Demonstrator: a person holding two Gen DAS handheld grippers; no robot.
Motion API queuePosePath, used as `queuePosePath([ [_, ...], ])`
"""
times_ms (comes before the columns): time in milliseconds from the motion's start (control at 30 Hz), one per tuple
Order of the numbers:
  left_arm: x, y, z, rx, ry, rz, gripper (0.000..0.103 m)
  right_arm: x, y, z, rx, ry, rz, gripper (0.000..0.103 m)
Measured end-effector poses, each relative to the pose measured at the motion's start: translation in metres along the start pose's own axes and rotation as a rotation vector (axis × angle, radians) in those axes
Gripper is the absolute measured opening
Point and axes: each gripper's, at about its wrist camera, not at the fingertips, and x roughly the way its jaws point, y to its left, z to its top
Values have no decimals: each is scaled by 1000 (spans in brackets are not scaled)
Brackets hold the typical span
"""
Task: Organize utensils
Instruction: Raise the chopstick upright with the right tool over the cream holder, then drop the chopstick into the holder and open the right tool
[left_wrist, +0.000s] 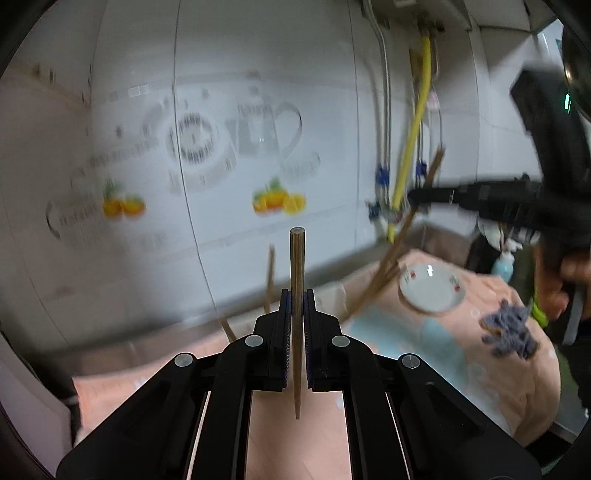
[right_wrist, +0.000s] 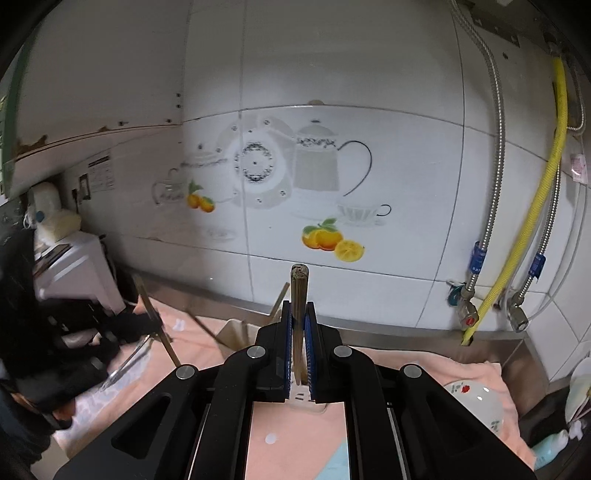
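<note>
**Two chopsticks held upright, one in each gripper**

The left gripper (left_wrist: 297, 306) was clamped on a slim brown wooden chopstick (left_wrist: 296, 266), standing upright above the peach cloth-covered bench (left_wrist: 517, 384). The right gripper (right_wrist: 298, 317) pinched a second wooden chopstick (right_wrist: 299, 291) likewise. To do this well, I judge both should stay vertical and firmly gripped — then be lowered together into a holder.

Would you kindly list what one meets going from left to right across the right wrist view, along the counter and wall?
Left gripper holding a chopstick → right gripper shut on a chopstick → blue-tagged valve → yellow hose → white floral bowl.
</note>
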Motion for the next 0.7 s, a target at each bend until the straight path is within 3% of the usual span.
queuePosePath([
  [200,8,17,42,-1,-80,63,5,27,-9,2,10,18,-27,6],
  [333,24,27,53,-14,-98,92,5,47,-14,-1,12,41,-32,6],
  [533,51,38,51,-44,-91,110,5,67,-17,-10,16,72,-22,6],
  [700,72,47,35,-80,-38,101,5,79,-15,-20,11,100,-14,6],
])
